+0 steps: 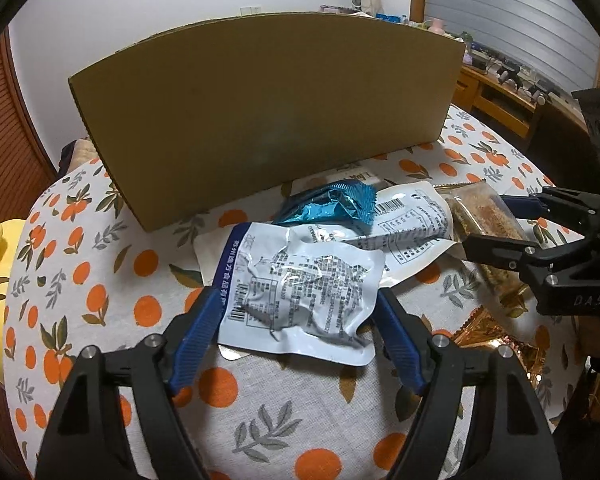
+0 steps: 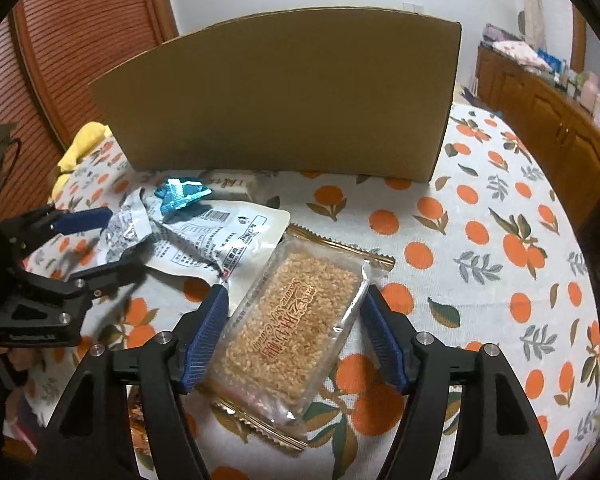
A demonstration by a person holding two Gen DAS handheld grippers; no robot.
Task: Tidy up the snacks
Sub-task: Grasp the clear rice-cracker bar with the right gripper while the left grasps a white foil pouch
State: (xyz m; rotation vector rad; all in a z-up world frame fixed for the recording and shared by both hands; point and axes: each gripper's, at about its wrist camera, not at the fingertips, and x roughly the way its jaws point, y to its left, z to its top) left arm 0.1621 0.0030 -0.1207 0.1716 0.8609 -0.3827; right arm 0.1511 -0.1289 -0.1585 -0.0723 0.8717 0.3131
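Observation:
A crumpled white vacuum pouch lies on the orange-print tablecloth between the blue pads of my left gripper, which stands open around it. A clear packet of sesame candy lies flat between the pads of my right gripper, also open, with a small gap on each side. Between the two packs lie a larger white pouch and a teal foil packet on top of it. A tall cardboard box stands just behind the pile; its inside is hidden.
A small white pack rests against the foot of the box. A gold foil wrapper lies under the sesame packet. A yellow cloth sits past the table's left edge. Wooden cabinets line the right wall.

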